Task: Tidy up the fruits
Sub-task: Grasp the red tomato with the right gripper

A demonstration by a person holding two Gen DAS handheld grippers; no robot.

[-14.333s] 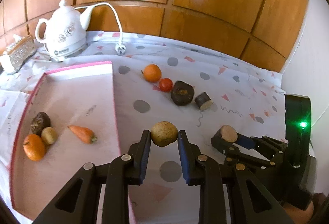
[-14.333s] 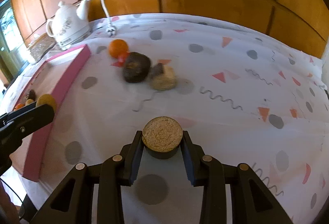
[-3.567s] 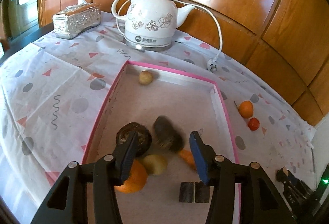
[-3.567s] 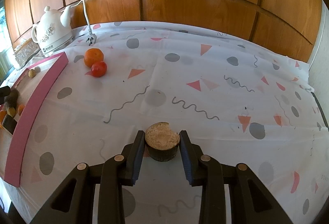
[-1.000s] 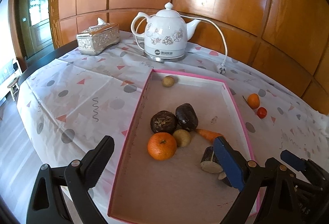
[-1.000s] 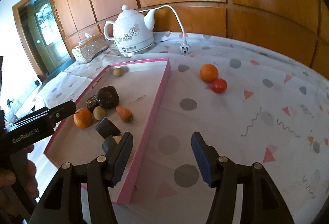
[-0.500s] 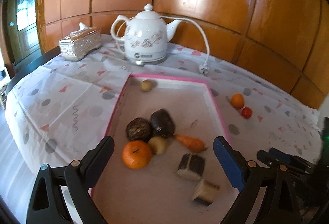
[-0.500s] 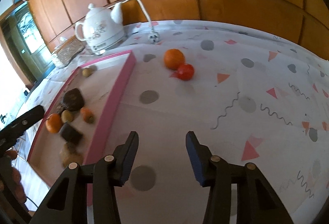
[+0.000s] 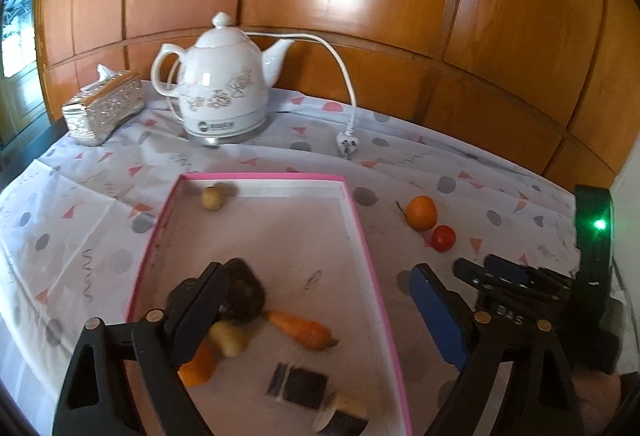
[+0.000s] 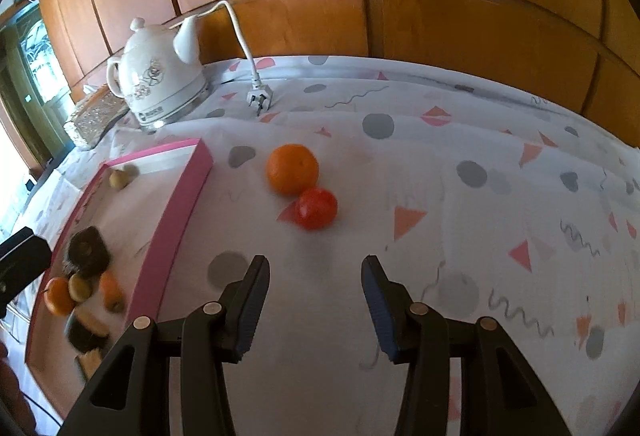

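Observation:
A pink-rimmed tray (image 9: 362,232) (image 10: 188,192) holds a dark fruit (image 9: 244,290), a carrot (image 9: 300,330), an orange (image 9: 196,368), a small yellow fruit (image 9: 230,336), cut dark pieces (image 9: 298,384) and a small round fruit (image 9: 212,198) at its far end. On the cloth right of the tray lie an orange (image 10: 293,169) (image 9: 421,212) and a red tomato (image 10: 316,208) (image 9: 443,238). My left gripper (image 9: 316,300) hangs over the tray, jaws wide and closing, nothing between them. My right gripper (image 10: 314,284) is open and empty, just short of the tomato.
A white electric kettle (image 9: 222,84) with its cord and plug (image 9: 346,146) stands at the back, a silver tissue box (image 9: 102,108) to its left. Wood panelling backs the table. The patterned cloth (image 10: 480,216) stretches right of the fruits.
Both grippers have swung right across the table. The orange and tomato have come closer in the right wrist view. The right jaws have narrowed from a second ago.

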